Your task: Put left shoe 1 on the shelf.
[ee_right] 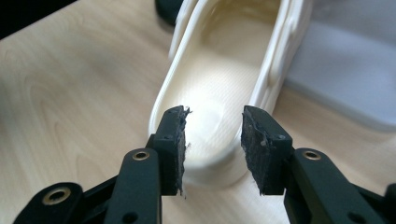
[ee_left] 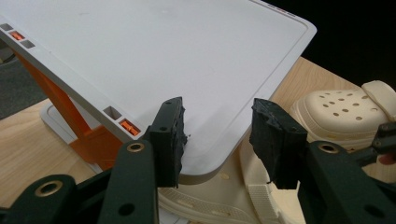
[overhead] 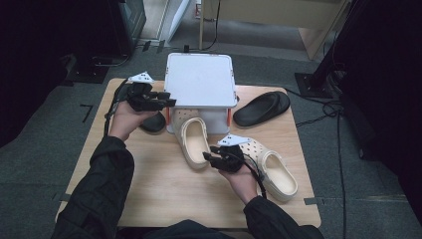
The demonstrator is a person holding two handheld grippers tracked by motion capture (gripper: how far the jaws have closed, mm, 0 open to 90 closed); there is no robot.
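We hold the right claw (overhead: 207,156) low, jaws spread around the heel of the cream clog (overhead: 193,140), which lies on the worktop (overhead: 149,184) before the white rack (overhead: 200,79). Our left claw (overhead: 169,99), also spread, hovers beside the rack's corner.

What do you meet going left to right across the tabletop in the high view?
Left gripper → white two-tier rack → right gripper at the heel of the cream clog → second cream clog, with a black slipper farther back.
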